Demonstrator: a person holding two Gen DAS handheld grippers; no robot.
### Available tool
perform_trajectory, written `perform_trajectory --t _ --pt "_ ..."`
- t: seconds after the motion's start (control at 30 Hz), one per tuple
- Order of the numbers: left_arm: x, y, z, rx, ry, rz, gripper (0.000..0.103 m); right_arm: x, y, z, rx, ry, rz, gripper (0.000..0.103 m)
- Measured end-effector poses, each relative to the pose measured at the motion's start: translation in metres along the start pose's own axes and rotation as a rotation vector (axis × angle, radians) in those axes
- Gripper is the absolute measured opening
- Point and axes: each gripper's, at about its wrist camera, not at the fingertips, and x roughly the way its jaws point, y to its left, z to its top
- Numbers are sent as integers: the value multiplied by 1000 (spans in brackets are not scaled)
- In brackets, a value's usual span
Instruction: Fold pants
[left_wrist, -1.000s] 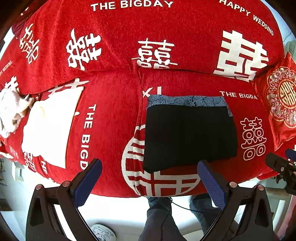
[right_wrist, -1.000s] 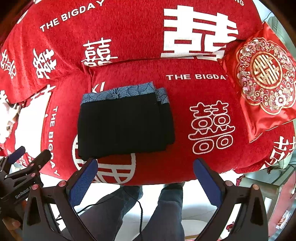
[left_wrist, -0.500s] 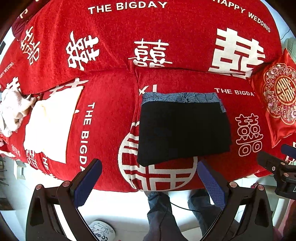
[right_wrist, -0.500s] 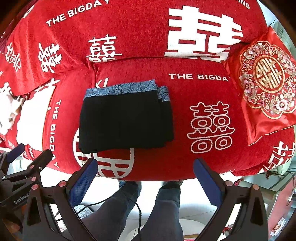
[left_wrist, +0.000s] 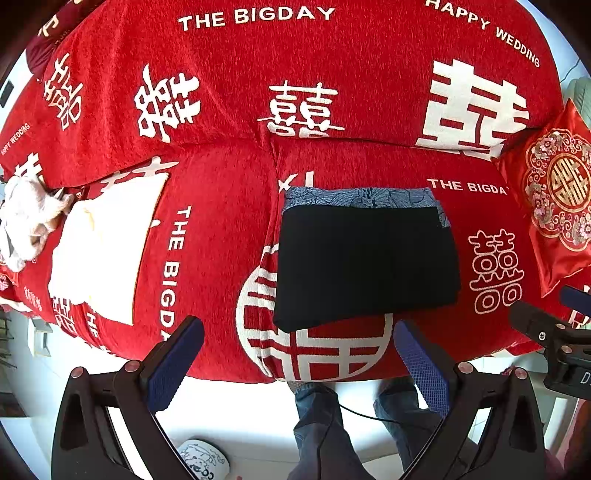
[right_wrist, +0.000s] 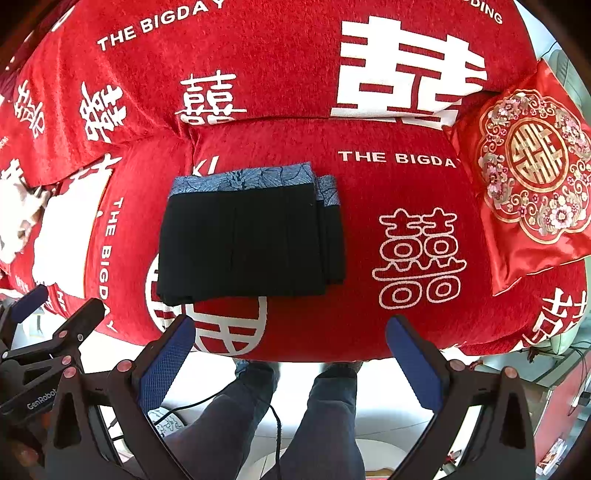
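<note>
the pants (left_wrist: 365, 258) lay folded into a compact dark rectangle on the seat of the red sofa (left_wrist: 221, 229), with the blue patterned waistband (left_wrist: 354, 197) turned toward the backrest and a lower layer stepping out along the right edge. this flat, squared placement suggested that the folding was complete or nearly so. the left gripper (left_wrist: 297, 363) was held wide open and empty, above the front edge of the seat, with the pants ahead of it and apart from both fingers. the right gripper (right_wrist: 290, 360) was likewise wide open and empty, with the pants ahead and toward its left finger, not touching. both grippers stood clear, probably to leave the fold undisturbed. an embroidered cushion (right_wrist: 532, 177) sat well to the right, and a white cloth (left_wrist: 103, 247) lay on the left seat.
</note>
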Motion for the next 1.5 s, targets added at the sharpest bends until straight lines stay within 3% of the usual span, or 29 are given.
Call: perform_trajectory --t 1.5 --pt "-2 0 1 -3 4 -1 103 -1 8 5 -19 -3 1 103"
